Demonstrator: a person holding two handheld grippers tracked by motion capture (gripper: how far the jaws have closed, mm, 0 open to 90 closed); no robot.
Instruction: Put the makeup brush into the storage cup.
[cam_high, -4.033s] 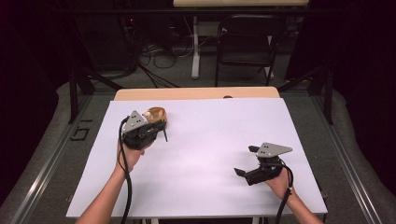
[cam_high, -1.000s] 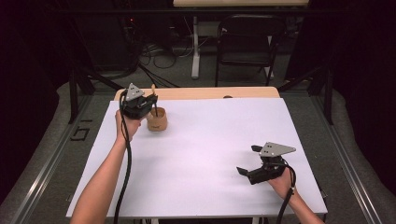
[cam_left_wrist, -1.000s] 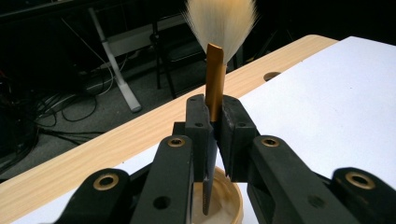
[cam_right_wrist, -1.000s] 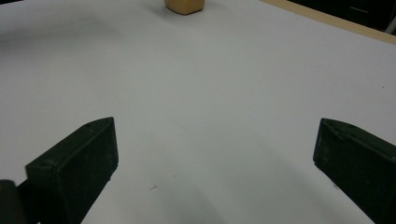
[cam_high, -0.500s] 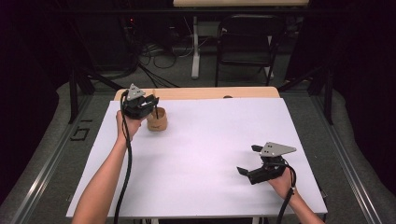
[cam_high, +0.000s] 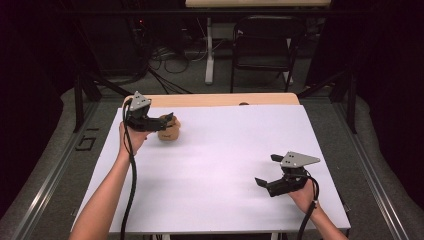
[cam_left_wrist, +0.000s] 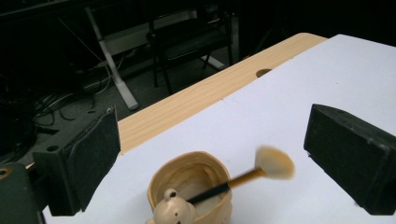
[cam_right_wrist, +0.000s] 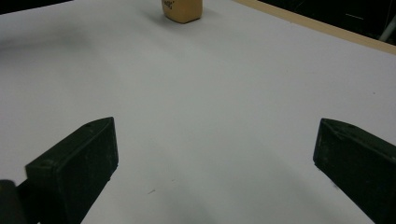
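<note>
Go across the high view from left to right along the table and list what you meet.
left gripper → tan cup → right gripper

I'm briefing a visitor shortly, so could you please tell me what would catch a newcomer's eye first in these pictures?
Likely the tan cup with a little bear figure on its rim, at the far left of the white table, a spoon leaning out of it. The left gripper hovers over it, jaws just opened and apart from the spoon. The right gripper sits open near the front right.
</note>
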